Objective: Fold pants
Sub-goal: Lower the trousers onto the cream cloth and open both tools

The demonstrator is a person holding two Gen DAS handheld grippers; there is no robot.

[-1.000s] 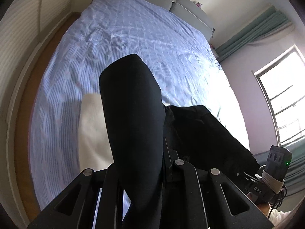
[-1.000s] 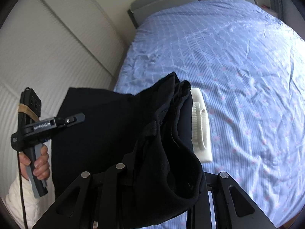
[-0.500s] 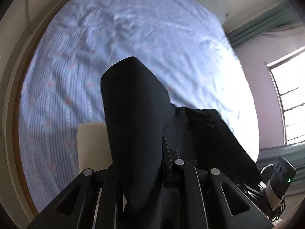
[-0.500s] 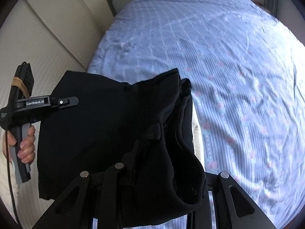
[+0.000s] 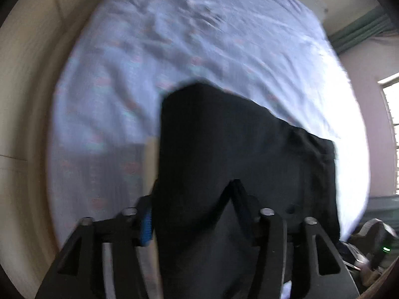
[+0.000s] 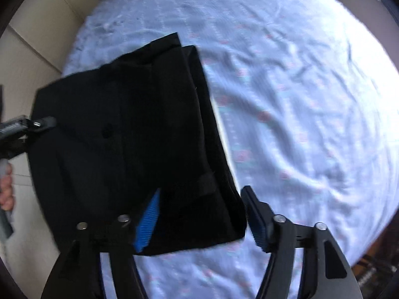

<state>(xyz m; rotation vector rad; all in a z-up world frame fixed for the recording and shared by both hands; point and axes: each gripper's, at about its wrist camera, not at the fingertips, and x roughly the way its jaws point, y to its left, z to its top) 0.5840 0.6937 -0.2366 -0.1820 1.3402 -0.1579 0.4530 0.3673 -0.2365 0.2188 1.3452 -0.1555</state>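
The black pants point(image 6: 139, 129) lie folded in a flat rectangle on the blue patterned bed sheet point(image 6: 299, 99). My right gripper point(image 6: 202, 199) is open; its blue-padded fingers point(image 6: 256, 224) stand wide apart around the near corner of the pants. In the left wrist view the pants point(image 5: 237, 154) spread out in front of my left gripper point(image 5: 192, 199), whose jaws are spread with cloth lying between them. The left gripper also shows in the right wrist view point(image 6: 37, 123) at the pants' left edge.
The bed sheet point(image 5: 174, 37) fills most of both views. A pale wall or wardrobe point(image 5: 22, 99) runs along the left side of the bed. A window point(image 5: 391, 124) and green curtain point(image 5: 361, 30) are at the right. A strip of a cream item point(image 5: 149, 164) peeks from under the pants.
Both grippers have lowered the pants onto the bed and opened; the bunched cloth that hung from the jaws now lies flat. The cream item is nearly covered.
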